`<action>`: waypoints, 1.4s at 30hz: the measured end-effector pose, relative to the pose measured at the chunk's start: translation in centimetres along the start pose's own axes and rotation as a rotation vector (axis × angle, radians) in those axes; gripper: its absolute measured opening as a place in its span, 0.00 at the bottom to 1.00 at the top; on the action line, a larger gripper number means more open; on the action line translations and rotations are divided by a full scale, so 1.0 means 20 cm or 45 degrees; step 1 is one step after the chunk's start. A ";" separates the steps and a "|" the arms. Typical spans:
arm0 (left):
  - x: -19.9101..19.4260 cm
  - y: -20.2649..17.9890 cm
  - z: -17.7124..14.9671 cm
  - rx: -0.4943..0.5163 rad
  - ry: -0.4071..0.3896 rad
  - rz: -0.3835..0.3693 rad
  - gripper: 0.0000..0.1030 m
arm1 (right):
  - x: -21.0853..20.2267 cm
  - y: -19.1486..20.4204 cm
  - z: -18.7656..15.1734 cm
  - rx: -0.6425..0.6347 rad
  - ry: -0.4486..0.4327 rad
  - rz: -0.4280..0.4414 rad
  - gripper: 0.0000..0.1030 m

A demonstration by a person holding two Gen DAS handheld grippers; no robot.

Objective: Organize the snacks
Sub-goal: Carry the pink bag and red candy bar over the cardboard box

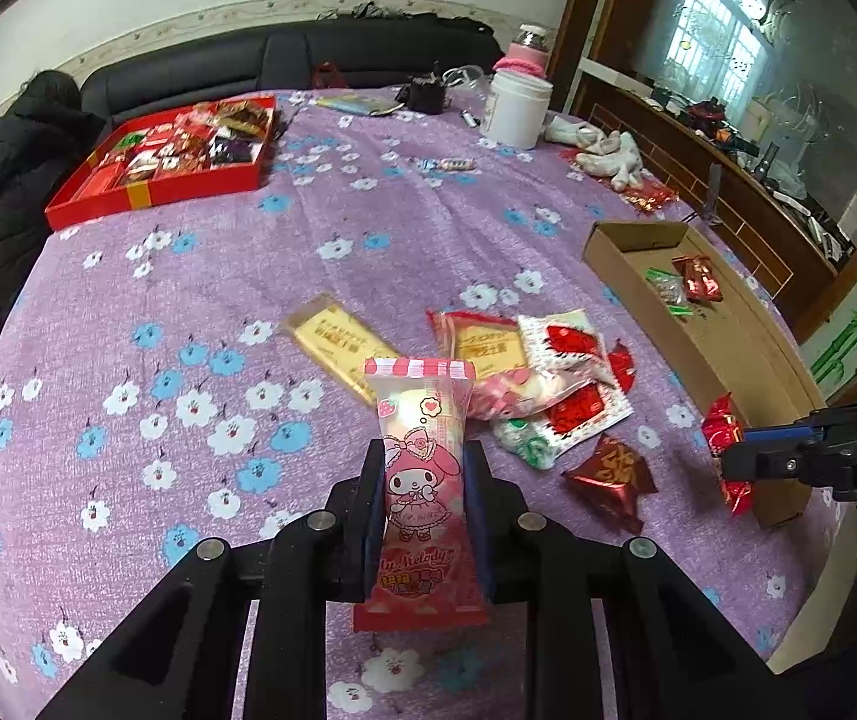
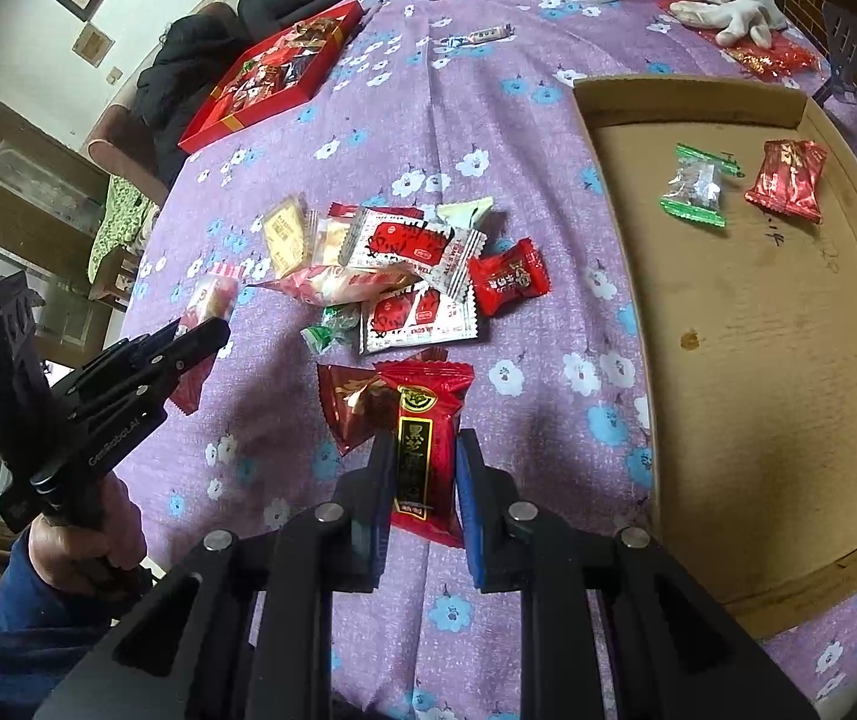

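Observation:
My left gripper (image 1: 425,456) is shut on a pink My Melody snack pack (image 1: 422,480) and holds it above the purple tablecloth; the same gripper and pack (image 2: 206,306) show at the left of the right wrist view. My right gripper (image 2: 422,450) is shut on a red snack pack with a black-gold label (image 2: 425,438), above the cloth beside the cardboard box (image 2: 758,360). It shows at the right of the left wrist view with the red pack (image 1: 725,438). A pile of loose snacks (image 2: 404,276) lies mid-table. The box holds a green-ended candy (image 2: 695,192) and a red pack (image 2: 785,180).
A red tray (image 1: 152,192) full of snacks stands at the far left. A white tub (image 1: 515,108), white gloves (image 1: 605,153) and a small wrapped candy (image 1: 446,165) lie at the far side. A dark red triangular pack (image 2: 347,402) lies just ahead of my right gripper.

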State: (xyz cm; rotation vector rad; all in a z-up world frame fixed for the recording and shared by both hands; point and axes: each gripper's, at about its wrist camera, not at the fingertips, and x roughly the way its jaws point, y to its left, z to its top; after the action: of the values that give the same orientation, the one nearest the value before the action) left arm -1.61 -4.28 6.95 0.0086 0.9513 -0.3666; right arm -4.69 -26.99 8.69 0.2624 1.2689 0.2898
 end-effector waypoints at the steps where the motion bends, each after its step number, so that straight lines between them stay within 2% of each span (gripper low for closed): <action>1: 0.00 0.00 0.00 -0.001 -0.002 -0.005 0.23 | 0.00 0.01 0.00 -0.006 -0.001 -0.002 0.18; 10: 0.00 -0.01 0.01 0.014 -0.014 -0.032 0.23 | 0.01 0.03 -0.01 -0.012 0.015 -0.027 0.18; 23: 0.01 -0.09 0.09 0.055 -0.026 -0.078 0.23 | -0.06 0.00 0.02 0.013 -0.042 -0.039 0.18; 35: 0.05 -0.36 0.18 0.180 -0.004 -0.117 0.23 | -0.17 -0.24 0.02 0.137 -0.121 -0.008 0.18; 42: 0.05 -0.59 0.25 0.258 -0.005 -0.178 0.23 | -0.25 -0.41 0.00 0.204 -0.161 -0.009 0.18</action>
State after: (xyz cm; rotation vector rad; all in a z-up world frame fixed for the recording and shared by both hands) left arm -0.77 -16.57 10.83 0.1263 0.9104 -0.5910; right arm -5.53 -36.51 10.33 0.4069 1.1688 0.1627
